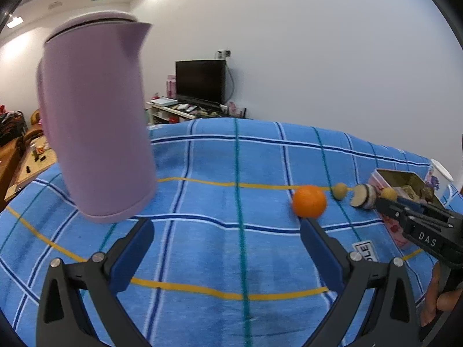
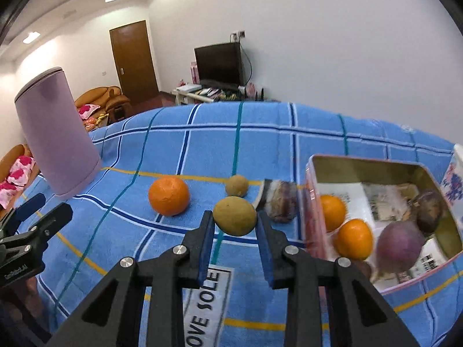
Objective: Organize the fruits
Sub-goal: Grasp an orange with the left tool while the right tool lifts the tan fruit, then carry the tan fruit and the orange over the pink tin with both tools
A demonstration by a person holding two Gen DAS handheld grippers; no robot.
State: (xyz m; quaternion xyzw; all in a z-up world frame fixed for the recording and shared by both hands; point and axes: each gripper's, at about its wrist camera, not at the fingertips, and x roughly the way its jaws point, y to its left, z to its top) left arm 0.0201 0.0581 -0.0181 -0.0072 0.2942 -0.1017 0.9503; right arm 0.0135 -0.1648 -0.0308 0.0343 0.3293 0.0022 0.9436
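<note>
Right now my right gripper point(image 2: 235, 225) is clamped on a small, round, yellow-brown fruit point(image 2: 235, 220), its dull, faintly speckled skin pressed between the two blue pads point(image 2: 206, 248), just above the blue checked towel point(image 2: 173, 133) that covers the table. Behind it on the towel lie a second, smaller fruit of the same tan colour point(image 2: 237, 185), a bright orange mandarin with dimpled peel point(image 2: 169, 196) to its left, and a cut purple-and-white piece point(image 2: 280, 201) beside the pink rectangular tin point(image 2: 311, 202). That tin, to my right, already holds two more orange mandarins point(image 2: 355, 238), a round purple fruit point(image 2: 400, 244) and a dark brownish one point(image 2: 429, 211). My left gripper point(image 1: 227, 225) hangs with its jaws wide apart and nothing between them, near the tall lilac jug point(image 1: 95, 121).
</note>
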